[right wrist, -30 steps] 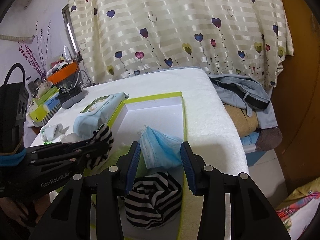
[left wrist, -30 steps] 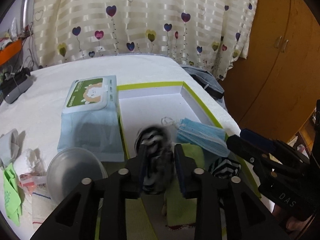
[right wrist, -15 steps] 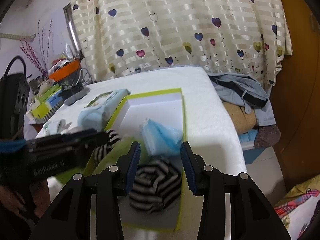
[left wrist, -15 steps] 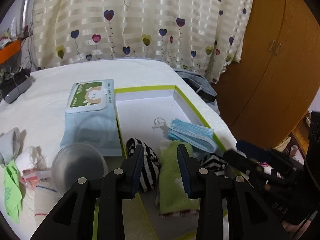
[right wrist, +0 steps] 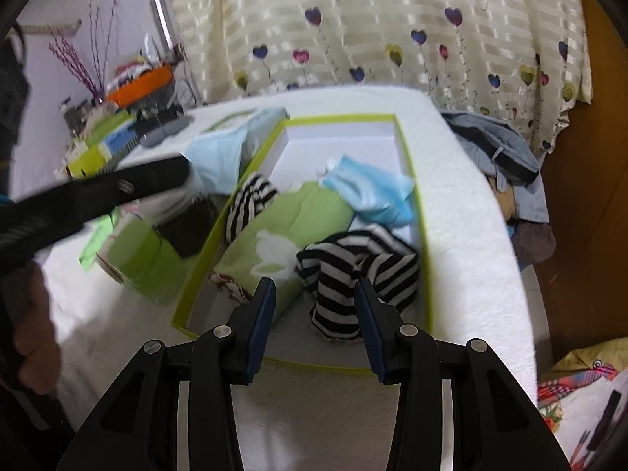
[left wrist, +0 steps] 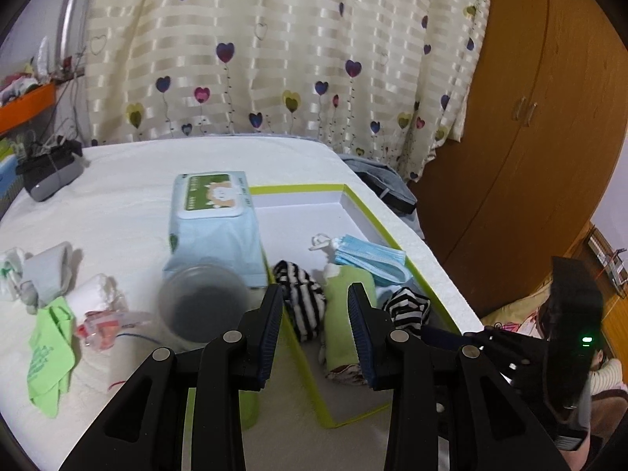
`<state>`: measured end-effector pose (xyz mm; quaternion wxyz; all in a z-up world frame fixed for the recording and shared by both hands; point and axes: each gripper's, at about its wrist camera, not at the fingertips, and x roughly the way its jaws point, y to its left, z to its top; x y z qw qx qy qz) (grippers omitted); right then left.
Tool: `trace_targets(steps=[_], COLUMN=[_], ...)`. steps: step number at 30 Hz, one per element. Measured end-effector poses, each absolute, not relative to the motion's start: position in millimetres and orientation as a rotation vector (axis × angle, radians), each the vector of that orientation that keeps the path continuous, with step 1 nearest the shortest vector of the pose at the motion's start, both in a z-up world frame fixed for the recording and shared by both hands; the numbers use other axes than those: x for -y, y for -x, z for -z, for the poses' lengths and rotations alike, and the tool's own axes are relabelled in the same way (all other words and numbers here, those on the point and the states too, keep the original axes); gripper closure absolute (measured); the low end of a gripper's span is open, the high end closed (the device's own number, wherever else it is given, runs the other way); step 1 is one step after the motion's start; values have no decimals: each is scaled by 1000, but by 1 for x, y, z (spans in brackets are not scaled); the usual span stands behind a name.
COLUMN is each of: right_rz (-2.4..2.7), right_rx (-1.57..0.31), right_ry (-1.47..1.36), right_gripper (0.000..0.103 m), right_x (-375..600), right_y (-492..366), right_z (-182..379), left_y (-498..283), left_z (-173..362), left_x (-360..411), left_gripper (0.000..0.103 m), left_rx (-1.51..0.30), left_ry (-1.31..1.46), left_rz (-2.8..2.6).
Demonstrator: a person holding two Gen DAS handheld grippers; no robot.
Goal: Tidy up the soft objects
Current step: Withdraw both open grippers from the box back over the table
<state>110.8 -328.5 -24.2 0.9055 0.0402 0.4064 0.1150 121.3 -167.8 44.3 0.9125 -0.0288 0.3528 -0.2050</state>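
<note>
Since a second ago, the left gripper [left wrist: 316, 310] has let go of the striped roll it was pinching and drawn back from the box, and the right gripper [right wrist: 314, 306] has come nearer to the second striped piece.

Largest in view, the white-covered bed [left wrist: 117, 204] carries everything, with a heart-print curtain [left wrist: 274, 47] behind it and a wooden wardrobe [left wrist: 530, 117] to the right. On the bed lies the shallow white box with a lime-green rim [left wrist: 376, 223], and a pale blue wipes pack [left wrist: 214, 219] stands against its left wall. Inside the box, a green towel [left wrist: 343, 314] lies lengthwise in the middle. One black-and-white striped roll [left wrist: 300, 300] rests just left of it, touching it. A second striped piece [right wrist: 365, 271] sits to the towel's right, near the box's front end. A blue face mask [left wrist: 371, 261] lies beyond the towel, by the right wall.

Outside the box on the left, a clear round container [left wrist: 204, 302] stands just beside the wipes pack. Farther left lie a grey and white bundle of socks [left wrist: 47, 271] and a small green cloth [left wrist: 51, 349].

Both pairs of tongs are spread with nothing between the pads. The left pair hovers over the box's near left wall. The right pair frames the second striped piece without touching it.
</note>
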Motion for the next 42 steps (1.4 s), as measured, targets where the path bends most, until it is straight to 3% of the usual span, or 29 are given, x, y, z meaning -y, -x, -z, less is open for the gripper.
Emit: trace_targets(steps=[19, 33, 37, 42], right_rz=[-175, -163, -183, -219], right_rx=[-846, -718, -679, -642], right_ry=[-88, -102, -97, -93], right_gripper=[60, 60, 50, 50], right_x=[325, 326, 320, 309], right_y=[-181, -115, -98, -84], right_z=[29, -10, -19, -28], left_y=[-130, -104, -95, -84], left_z=[-41, -50, -53, -56], left_x=[132, 135, 127, 113], left_gripper=[70, 70, 70, 70], left_rx=[-743, -720, -718, -708], left_ry=[104, 77, 86, 97], left_rz=[383, 402, 388, 365])
